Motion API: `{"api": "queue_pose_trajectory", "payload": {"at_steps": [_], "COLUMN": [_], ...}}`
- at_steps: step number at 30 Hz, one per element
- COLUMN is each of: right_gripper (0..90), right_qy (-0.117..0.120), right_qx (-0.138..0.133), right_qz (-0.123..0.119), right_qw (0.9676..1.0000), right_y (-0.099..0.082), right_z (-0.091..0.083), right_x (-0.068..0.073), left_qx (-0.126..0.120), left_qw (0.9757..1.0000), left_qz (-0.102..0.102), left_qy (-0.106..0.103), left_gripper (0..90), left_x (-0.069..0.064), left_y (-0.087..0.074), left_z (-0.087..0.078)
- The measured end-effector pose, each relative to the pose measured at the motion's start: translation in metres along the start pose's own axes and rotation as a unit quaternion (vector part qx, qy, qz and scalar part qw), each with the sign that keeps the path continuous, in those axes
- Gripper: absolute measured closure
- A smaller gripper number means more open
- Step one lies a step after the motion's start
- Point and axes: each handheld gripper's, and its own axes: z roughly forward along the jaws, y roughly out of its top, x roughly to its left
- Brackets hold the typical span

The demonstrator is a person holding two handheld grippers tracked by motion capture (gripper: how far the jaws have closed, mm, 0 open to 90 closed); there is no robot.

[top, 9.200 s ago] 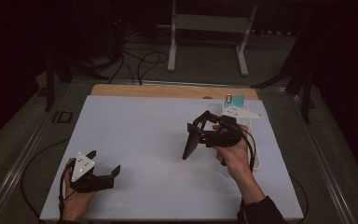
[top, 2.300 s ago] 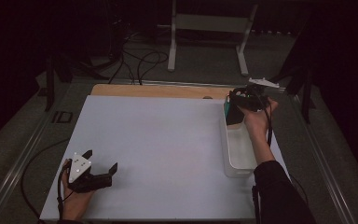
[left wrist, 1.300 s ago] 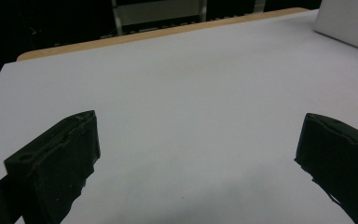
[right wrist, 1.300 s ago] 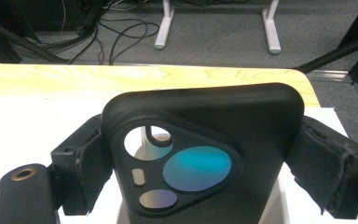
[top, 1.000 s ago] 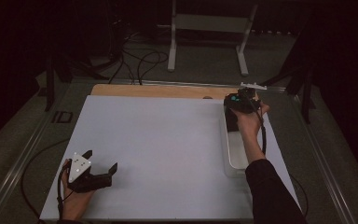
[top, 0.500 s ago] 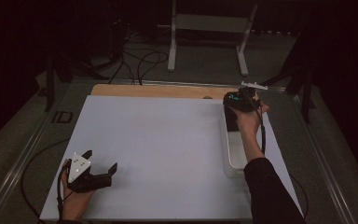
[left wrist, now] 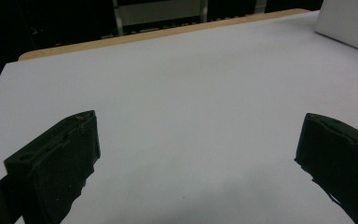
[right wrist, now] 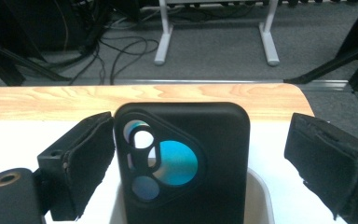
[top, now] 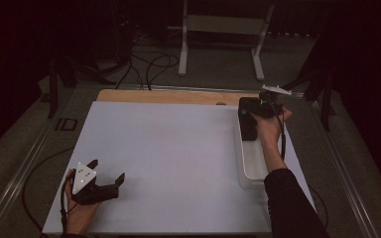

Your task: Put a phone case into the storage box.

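One black phone case [right wrist: 182, 163] upright in white tray [right wrist: 261, 196], between spread right gripper [right wrist: 200, 168] fingers [right wrist: 81, 163]

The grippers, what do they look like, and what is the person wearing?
Each gripper is black with two chunky jaws whose pads look rough and worn. The left gripper carries a grey three-cornered plate with small dots on top; the right gripper has one too. A thin black cable trails from each. The right arm wears a dark sleeve.
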Motion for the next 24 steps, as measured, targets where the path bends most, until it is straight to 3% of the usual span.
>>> {"api": "queue_pose_trajectory", "payload": {"at_steps": [6,12,18,24], "right_gripper": [8.5,8.6,8.6,8.6], "right_qy": [0.025,0.058,0.097,0.135], "right_qx": [-0.001,-0.009,-0.027,-0.053], "right_qz": [-0.027,-0.063,-0.084,-0.102], "right_qw": [0.9993,0.9962,0.9913,0.9841], "right_y": [0.002,-0.008,-0.026,-0.06], "right_z": [-0.018,-0.044,-0.075,-0.107], "right_x": [0.005,0.019,0.028,0.027], "left_qx": [0.0,0.001,-0.003,-0.013], "left_qw": [1.0,1.0,1.0,0.9999], "left_qz": [0.0,-0.001,0.002,0.004], "left_qy": [-0.001,-0.002,0.0,-0.002], "left_gripper": [0.0,0.1,0.0,0.0], "left_x": [0.0,-0.001,-0.001,-0.003], "left_y": [0.0,0.0,0.002,0.007], "left_z": [0.0,0.001,-0.001,-0.007]}}
